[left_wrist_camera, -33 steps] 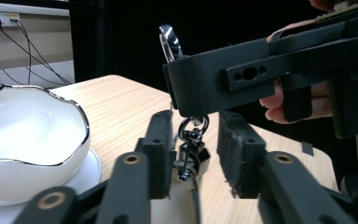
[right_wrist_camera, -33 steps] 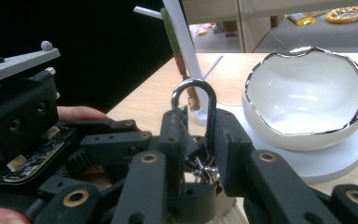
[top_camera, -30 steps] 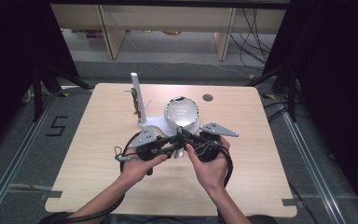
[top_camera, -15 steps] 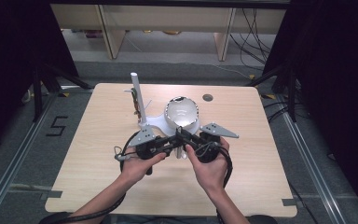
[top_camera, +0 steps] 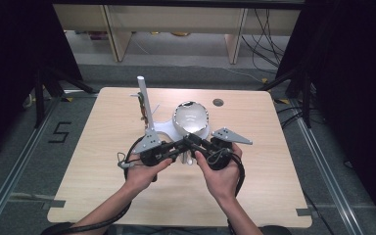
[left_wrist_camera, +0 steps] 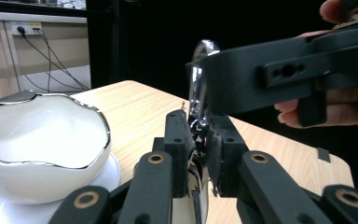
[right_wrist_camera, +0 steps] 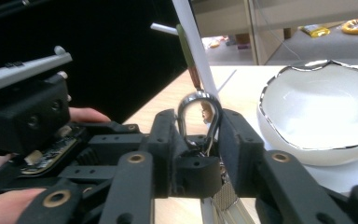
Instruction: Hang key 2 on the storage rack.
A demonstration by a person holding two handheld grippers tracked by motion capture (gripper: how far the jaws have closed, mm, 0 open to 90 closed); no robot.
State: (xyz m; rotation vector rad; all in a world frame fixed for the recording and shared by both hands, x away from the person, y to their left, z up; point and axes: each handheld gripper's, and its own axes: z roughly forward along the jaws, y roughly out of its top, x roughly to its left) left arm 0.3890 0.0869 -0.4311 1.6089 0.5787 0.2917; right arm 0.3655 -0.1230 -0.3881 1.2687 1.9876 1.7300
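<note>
A small shiny silver metal ring with a loop at its top [right_wrist_camera: 199, 116] stands upright between the two hand-held grippers, which meet tip to tip over the near middle of the light wooden desk [top_camera: 103, 196]. In the left gripper view the same metal piece [left_wrist_camera: 198, 88] rises from between the left hand-held gripper's [left_wrist_camera: 198, 154] black jaws, which are nearly closed and pinch its lower part. The right hand-held gripper [right_wrist_camera: 196, 149] faces it from the other side; its jaws stand a little wider, on either side of the loop and of the other gripper's tip, and whether they press on the metal I cannot tell.

From above, the left hand-held gripper [top_camera: 174, 149] and the right hand-held gripper [top_camera: 196, 144] form a shallow V pointing away from the person, each carried in one hand, with a grey three-cornered plate on top.

Just beyond the joined tips sits a white ceramic bowl with a wavy silver rim [top_camera: 191, 117] on a flat white base [top_camera: 162, 128]. Beyond the left hand-held gripper, a slim white upright post [top_camera: 144, 98] rises from that base. Farther off, past the right hand-held gripper, a round dark grommet hole [top_camera: 218, 102] sits in the desk.
</note>
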